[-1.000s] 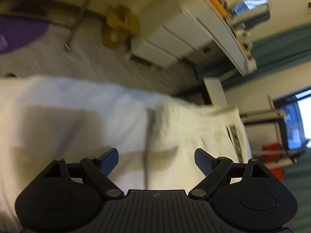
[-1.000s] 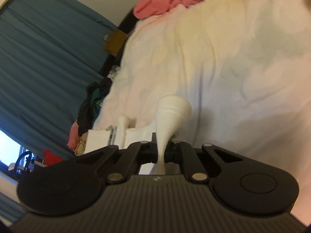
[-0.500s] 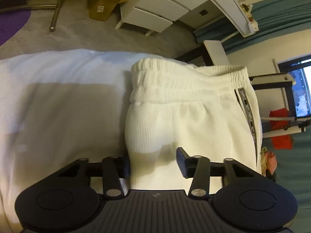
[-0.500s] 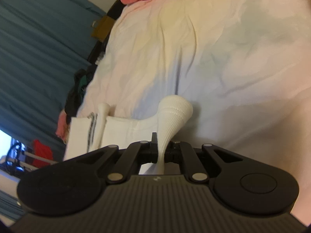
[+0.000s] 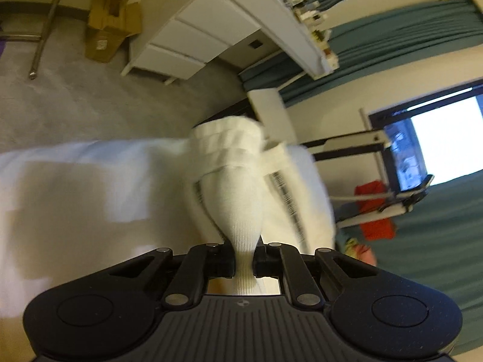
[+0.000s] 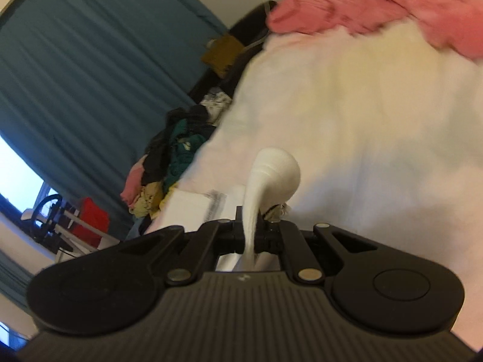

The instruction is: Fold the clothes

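Note:
A pair of white ribbed sweatpants with an elastic waistband lies over the white bed sheet. My left gripper is shut on a bunched fold of the pants near the waistband and lifts it. My right gripper is shut on another bunch of the same white pants, raised above the sheet. The pants' striped side band shows in both views.
A white drawer unit and a cardboard box stand on the grey carpet past the bed edge. A pink garment lies at the far end of the bed. A heap of dark clothes sits by the teal curtain.
My left gripper was open above the pants, came down around the fabric near the waistband, and has now shut on it and lifted it. My right gripper stays shut on the pants and has shifted a little.

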Action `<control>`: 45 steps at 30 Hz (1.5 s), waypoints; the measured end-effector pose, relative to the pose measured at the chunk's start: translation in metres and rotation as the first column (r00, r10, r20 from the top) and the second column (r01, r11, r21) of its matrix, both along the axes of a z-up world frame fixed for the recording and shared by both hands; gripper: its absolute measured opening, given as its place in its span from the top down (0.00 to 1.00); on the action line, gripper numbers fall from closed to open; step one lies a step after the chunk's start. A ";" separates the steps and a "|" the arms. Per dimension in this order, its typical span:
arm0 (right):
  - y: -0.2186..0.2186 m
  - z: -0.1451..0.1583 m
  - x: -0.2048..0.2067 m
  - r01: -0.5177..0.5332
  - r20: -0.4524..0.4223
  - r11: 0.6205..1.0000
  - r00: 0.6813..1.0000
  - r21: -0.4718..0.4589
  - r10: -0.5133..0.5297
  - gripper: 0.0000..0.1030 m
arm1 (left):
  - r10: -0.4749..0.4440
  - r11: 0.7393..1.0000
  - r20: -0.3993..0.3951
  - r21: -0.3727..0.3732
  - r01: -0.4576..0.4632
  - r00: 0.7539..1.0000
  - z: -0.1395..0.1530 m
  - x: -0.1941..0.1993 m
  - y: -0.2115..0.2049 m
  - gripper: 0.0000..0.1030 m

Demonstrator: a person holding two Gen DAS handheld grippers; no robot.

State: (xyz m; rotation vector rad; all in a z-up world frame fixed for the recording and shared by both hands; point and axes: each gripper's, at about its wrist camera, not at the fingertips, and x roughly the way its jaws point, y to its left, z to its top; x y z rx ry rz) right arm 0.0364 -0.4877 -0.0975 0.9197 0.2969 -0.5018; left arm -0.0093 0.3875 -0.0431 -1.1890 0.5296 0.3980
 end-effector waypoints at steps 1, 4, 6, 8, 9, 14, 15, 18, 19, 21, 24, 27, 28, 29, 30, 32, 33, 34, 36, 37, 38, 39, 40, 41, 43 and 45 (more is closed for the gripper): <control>0.001 0.011 0.018 -0.007 -0.004 1.000 1.000 -0.029 0.007 0.95 | 0.005 1.000 0.010 0.007 -0.005 1.000 0.006 0.013 -0.001 0.91; 0.004 0.037 0.079 -0.016 -0.011 0.996 1.000 -0.092 0.015 0.95 | 0.021 0.999 0.033 0.026 -0.022 0.999 0.019 0.066 -0.007 0.91; 0.009 0.044 0.127 -0.011 -0.030 0.989 1.000 -0.149 0.007 0.95 | 0.030 0.998 0.035 0.045 -0.031 0.999 0.020 0.111 -0.009 0.90; 0.017 0.045 0.181 0.005 -0.069 0.973 0.997 -0.232 -0.022 0.95 | 0.039 0.998 0.028 0.041 -0.041 0.999 0.012 0.158 -0.011 0.90; 0.022 0.042 0.207 0.016 -0.092 0.962 0.995 -0.273 -0.042 0.95 | 0.045 0.999 0.022 0.030 -0.045 0.999 0.006 0.182 -0.012 0.90; 0.035 -0.012 0.324 0.010 -0.192 0.935 0.978 -0.355 -0.084 0.95 | 0.041 0.995 -0.080 0.091 -0.034 0.996 -0.031 0.284 -0.015 0.90; 0.038 -0.025 0.342 -0.002 -0.218 0.930 0.972 -0.368 -0.084 0.95 | 0.038 0.994 -0.102 0.105 -0.027 0.994 -0.041 0.302 -0.015 0.89; 0.042 -0.062 0.382 -0.046 -0.296 0.915 0.952 -0.402 -0.082 0.94 | 0.034 0.994 -0.157 0.110 -0.017 0.987 -0.065 0.329 -0.018 0.89; 0.041 -0.073 0.391 -0.061 -0.318 0.909 0.945 -0.411 -0.080 0.94 | 0.032 0.993 -0.170 0.113 -0.013 0.985 -0.071 0.336 -0.020 0.88; 0.044 -0.076 0.395 -0.086 -0.338 0.901 0.939 -0.425 -0.069 0.94 | 0.029 0.990 -0.186 0.139 -0.003 0.982 -0.075 0.337 -0.021 0.86; 0.048 -0.081 0.401 -0.124 -0.369 0.888 0.928 -0.443 -0.055 0.93 | 0.019 0.986 -0.190 0.165 0.013 0.982 -0.074 0.336 -0.021 0.85; 0.045 -0.074 0.397 -0.148 -0.372 0.899 0.928 -0.413 -0.018 0.91 | -0.014 0.983 -0.172 0.180 0.045 0.985 -0.069 0.326 -0.020 0.74; 0.042 -0.069 0.392 -0.153 -0.363 0.907 0.932 -0.393 0.000 0.90 | -0.026 0.980 -0.164 0.191 0.057 0.986 -0.066 0.321 -0.019 0.70; 0.043 -0.065 0.385 -0.155 -0.353 0.913 0.935 -0.377 0.012 0.90 | -0.034 0.975 -0.161 0.211 0.068 0.986 -0.062 0.313 -0.021 0.59; 0.042 -0.060 0.373 -0.150 -0.328 0.925 0.944 -0.350 0.029 0.89 | -0.042 0.970 -0.158 0.231 0.078 0.987 -0.058 0.305 -0.022 0.52; 0.042 -0.051 0.348 -0.145 -0.268 0.946 0.961 -0.290 0.065 0.72 | -0.061 0.965 -0.110 0.248 0.087 0.992 -0.052 0.286 -0.025 0.49; 0.043 -0.048 0.332 -0.142 -0.230 0.956 0.970 -0.258 0.082 0.63 | -0.063 0.967 -0.086 0.241 0.082 0.994 -0.052 0.271 -0.027 0.47; 0.044 -0.046 0.314 -0.135 -0.187 0.965 0.978 -0.226 0.094 0.45 | -0.064 0.970 -0.069 0.229 0.078 0.996 -0.053 0.257 -0.030 0.46; 0.046 -0.048 0.275 -0.127 -0.082 0.983 0.990 -0.132 0.116 0.39 | -0.065 0.977 -0.035 0.203 0.071 0.997 -0.055 0.229 -0.036 0.45; 0.045 -0.051 0.253 -0.126 -0.021 0.989 0.992 -0.072 0.125 0.39 | -0.062 0.981 -0.028 0.184 0.066 0.998 -0.058 0.216 -0.039 0.44; 0.045 -0.054 0.232 -0.128 0.037 0.992 0.991 -0.011 0.128 0.39 | -0.060 0.986 -0.017 0.157 0.062 0.998 -0.062 0.203 -0.042 0.44; 0.045 -0.061 0.213 -0.127 0.075 0.990 0.990 0.060 0.122 0.39 | -0.060 0.991 -0.003 0.118 0.060 0.998 -0.066 0.188 -0.046 0.44; 0.047 -0.068 0.200 -0.132 0.075 0.986 0.989 0.104 0.125 0.39 | -0.052 0.996 -0.002 0.072 0.052 0.999 -0.072 0.177 -0.049 0.44; 0.048 -0.075 0.187 -0.137 0.075 0.980 0.989 0.148 0.127 0.39 | -0.045 0.999 -0.002 0.025 0.045 0.999 -0.077 0.165 -0.053 0.44; 0.051 -0.088 0.161 -0.147 0.074 0.961 0.988 0.233 0.133 0.40 | -0.056 0.996 -0.045 -0.070 0.053 0.997 -0.086 0.151 -0.054 0.44; 0.052 -0.100 0.151 -0.176 0.049 0.941 0.984 0.289 0.169 0.40 | -0.073 0.994 -0.065 -0.090 0.067 0.995 -0.091 0.143 -0.055 0.44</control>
